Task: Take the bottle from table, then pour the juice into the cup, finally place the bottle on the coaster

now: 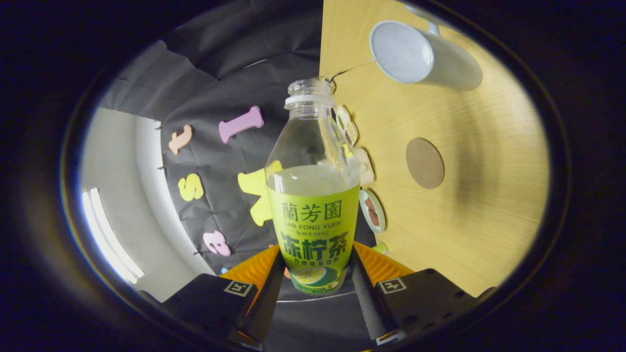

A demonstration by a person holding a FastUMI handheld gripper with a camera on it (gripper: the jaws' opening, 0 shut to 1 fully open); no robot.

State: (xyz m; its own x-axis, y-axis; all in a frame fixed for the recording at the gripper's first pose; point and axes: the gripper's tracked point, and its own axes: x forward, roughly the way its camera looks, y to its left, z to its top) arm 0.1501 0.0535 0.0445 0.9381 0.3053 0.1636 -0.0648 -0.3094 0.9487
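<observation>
Between the two fingers of the gripper (315, 281), a clear plastic bottle (313, 195) with a green label is clamped at its lower body, both ribbed pads pressing its sides. Its neck is uncapped and pale juice fills it to the label's top. Beyond it, on the light wooden table (479, 220), a round brown coaster (425, 163) lies flat, well apart from a white cylindrical cup (420, 56) with a handle.

Uncapped bottle (313, 195) clamped between jaws, cup (420, 56), coaster (425, 163) beyond
</observation>
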